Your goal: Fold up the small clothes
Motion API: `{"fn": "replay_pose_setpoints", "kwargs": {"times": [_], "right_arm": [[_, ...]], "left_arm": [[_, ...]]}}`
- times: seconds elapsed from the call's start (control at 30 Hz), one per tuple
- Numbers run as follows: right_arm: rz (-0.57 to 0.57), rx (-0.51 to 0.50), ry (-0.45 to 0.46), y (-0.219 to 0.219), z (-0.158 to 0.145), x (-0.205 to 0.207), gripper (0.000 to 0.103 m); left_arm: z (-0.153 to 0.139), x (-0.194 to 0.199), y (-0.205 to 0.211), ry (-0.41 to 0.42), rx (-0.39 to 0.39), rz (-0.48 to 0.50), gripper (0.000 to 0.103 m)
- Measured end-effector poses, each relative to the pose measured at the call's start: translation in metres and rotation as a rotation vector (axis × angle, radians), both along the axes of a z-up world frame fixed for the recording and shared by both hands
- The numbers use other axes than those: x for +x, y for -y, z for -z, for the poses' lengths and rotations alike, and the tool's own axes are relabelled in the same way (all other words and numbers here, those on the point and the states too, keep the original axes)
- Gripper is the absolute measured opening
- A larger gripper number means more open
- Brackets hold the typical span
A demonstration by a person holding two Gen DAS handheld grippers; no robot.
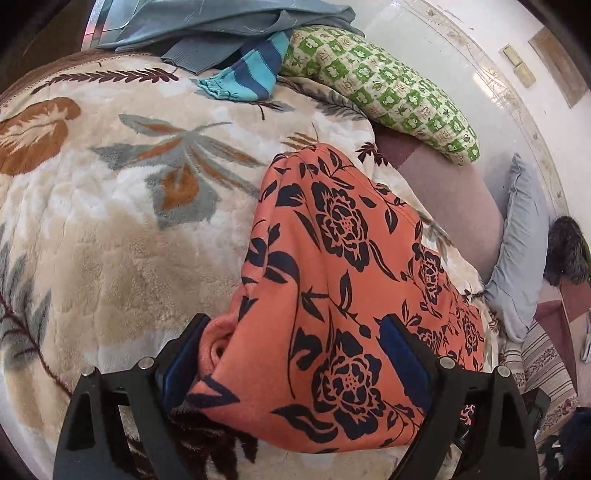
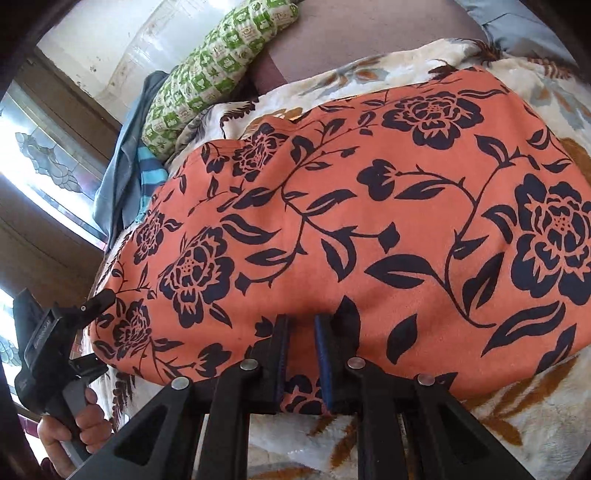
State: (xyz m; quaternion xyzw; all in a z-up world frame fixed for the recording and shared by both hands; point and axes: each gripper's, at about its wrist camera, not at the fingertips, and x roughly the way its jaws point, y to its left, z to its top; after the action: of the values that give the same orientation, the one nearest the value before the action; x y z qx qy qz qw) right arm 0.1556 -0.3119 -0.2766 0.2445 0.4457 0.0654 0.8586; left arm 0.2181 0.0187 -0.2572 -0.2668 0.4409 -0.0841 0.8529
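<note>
While right tool pinches orange floral garment, left tool wide

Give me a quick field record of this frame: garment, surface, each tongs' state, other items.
garment: orange floral cloth, lying on the blanket
surface: cream leaf-print blanket
left tongs: open, wide, cloth between the fingers, pads not pressing
right tongs: shut on the cloth's near edge
other items: green checked pillow, striped blue garment, grey-blue garment
fold status: cannot tell
</note>
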Motion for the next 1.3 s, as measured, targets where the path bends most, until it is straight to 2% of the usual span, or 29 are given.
{"fn": "replay_pose_setpoints", "kwargs": {"times": [0.17, 0.4, 0.57, 0.67, 0.87, 1.1, 1.3], "right_arm": [[0.019, 0.078, -0.005, 0.009, 0.004, -0.001, 0.018], [-0.019, -0.032, 0.008, -0.005, -0.002, -0.002, 0.018], [-0.043, -0.045, 0.005, -0.005, -0.001, 0.003, 0.018], [-0.063, -0.052, 0.022, -0.006, 0.000, 0.004, 0.018], [-0.082, -0.040, 0.039, -0.004, 0.002, 0.004, 0.018], [-0.083, -0.062, 0.064, -0.005, 0.001, -0.003, 0.018], [-0.030, -0.078, -0.013, -0.010, -0.005, 0.003, 0.018]], "left_arm": [[-0.004, 0.000, -0.003, 0.011, -0.007, -0.005, 0.092], [-0.009, 0.001, 0.005, 0.060, 0.087, 0.057, 0.087], [-0.003, 0.009, 0.005, 0.017, 0.077, 0.044, 0.087], [-0.007, 0.009, 0.004, 0.026, 0.080, 0.025, 0.088], [-0.014, 0.007, 0.013, 0.076, 0.138, 0.049, 0.088], [-0.013, 0.011, 0.034, 0.098, 0.255, 0.114, 0.088], [-0.011, 0.016, 0.031, 0.074, 0.249, 0.117, 0.088]]}}
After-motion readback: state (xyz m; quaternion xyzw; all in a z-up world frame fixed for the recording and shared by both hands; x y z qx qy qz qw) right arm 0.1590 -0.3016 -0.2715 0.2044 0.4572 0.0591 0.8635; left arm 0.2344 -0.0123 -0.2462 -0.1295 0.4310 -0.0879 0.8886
